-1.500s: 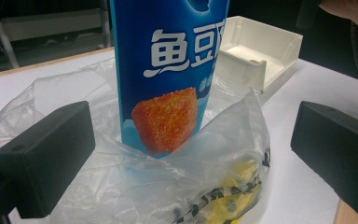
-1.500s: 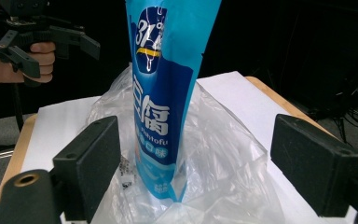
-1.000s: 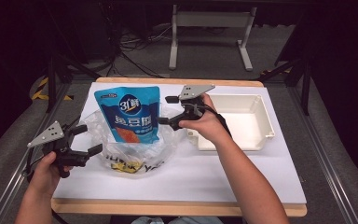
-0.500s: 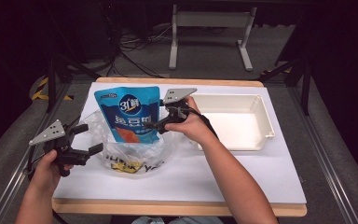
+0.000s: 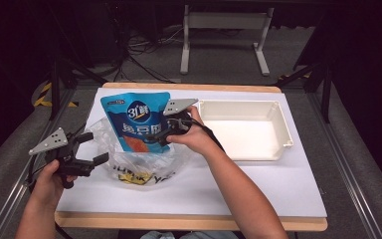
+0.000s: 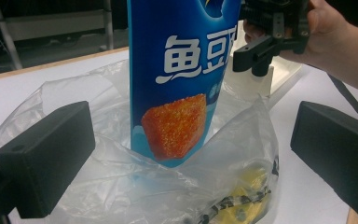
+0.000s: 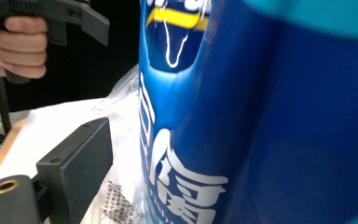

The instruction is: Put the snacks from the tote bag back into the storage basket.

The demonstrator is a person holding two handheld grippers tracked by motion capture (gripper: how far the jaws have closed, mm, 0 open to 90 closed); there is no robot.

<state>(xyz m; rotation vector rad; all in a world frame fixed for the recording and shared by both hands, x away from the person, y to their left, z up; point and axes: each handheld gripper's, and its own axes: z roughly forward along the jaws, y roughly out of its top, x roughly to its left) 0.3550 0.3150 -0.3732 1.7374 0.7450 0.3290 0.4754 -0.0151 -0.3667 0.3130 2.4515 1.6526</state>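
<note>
Stood upright in the mouth of a clear plastic bag point(image 5: 129, 159) on the white worktop point(image 5: 258, 184): a blue snack pouch point(image 5: 137, 122), lower end sunk among the crinkled film, top rising free above it. Printed with white characters and an orange fried cube, as seen from the left gripper view point(image 6: 179, 93). Held at the pouch's right edge: the right gripper point(image 5: 161, 137), fingers spread and just opened wider, pouch face pressing close against the lens in the right gripper view point(image 7: 261, 116), one black finger point(image 7: 74, 163) apart from the pouch on its left; no pinch visible. Poised at the bag's left side: the left gripper point(image 5: 92, 149), fingers spread wide, one point(image 6: 46, 158) to each side of the bag in its own view, film between them but not squeezed. Just beyond the right hand, near the pouch: a white shallow tray point(image 5: 283, 124), resting on the worktop.
</note>
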